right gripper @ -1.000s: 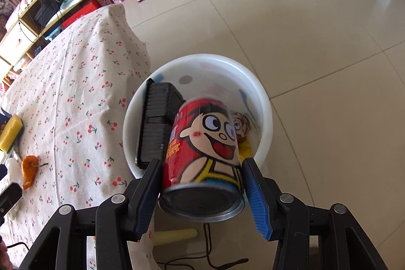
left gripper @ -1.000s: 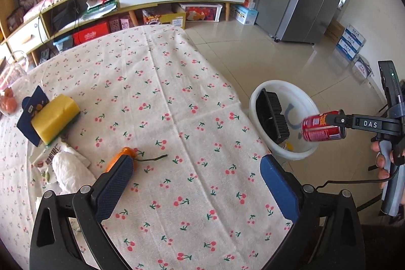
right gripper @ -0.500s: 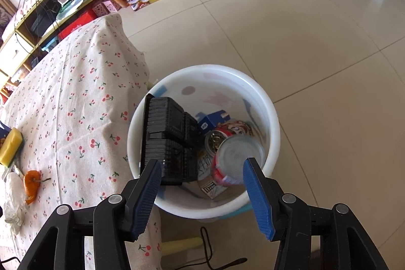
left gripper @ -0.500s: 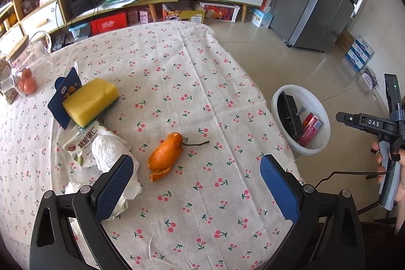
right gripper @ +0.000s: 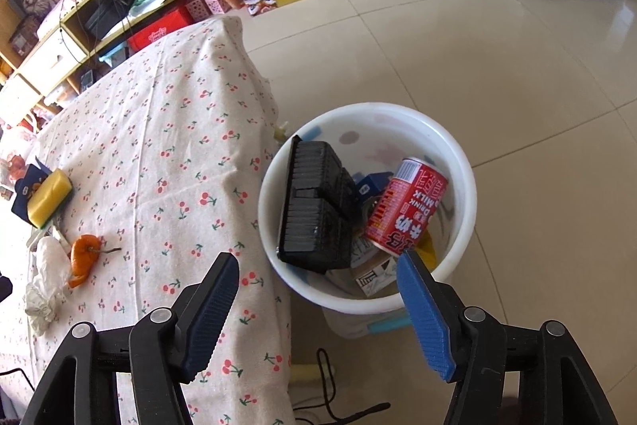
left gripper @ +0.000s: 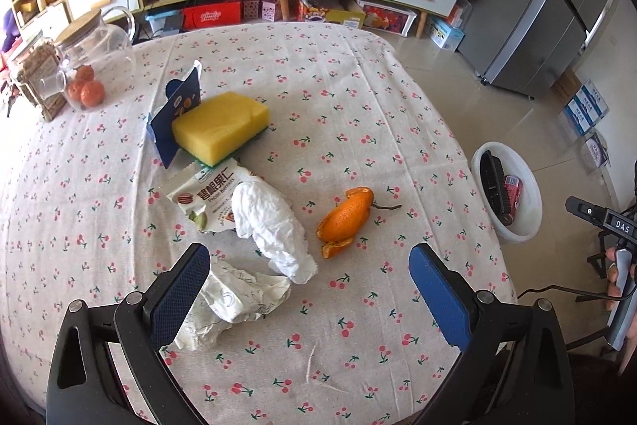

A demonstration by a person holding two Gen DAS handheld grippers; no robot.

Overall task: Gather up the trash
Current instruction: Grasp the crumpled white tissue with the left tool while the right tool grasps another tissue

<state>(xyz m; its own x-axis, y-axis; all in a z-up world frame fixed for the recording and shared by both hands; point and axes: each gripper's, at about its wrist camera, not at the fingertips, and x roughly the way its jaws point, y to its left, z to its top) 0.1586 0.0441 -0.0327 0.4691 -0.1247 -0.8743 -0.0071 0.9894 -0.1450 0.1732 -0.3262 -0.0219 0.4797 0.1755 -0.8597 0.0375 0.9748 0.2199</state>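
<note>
White bin (right gripper: 464,186) on the floor at 3 o'clock of the cherry-print table (left gripper: 338,98): holds a red milk can (right gripper: 406,204) leaning beside a black tray (right gripper: 314,214). Right gripper (right gripper: 318,299): fingers apart, nothing between them, above the bin's near rim. Left gripper (left gripper: 308,281): fingers apart, nothing held, over the table. Table items: orange peel (left gripper: 344,220), crumpled tissue (left gripper: 274,226) at its 9 o'clock, snack wrapper (left gripper: 203,194), yellow sponge (left gripper: 221,126).
</note>
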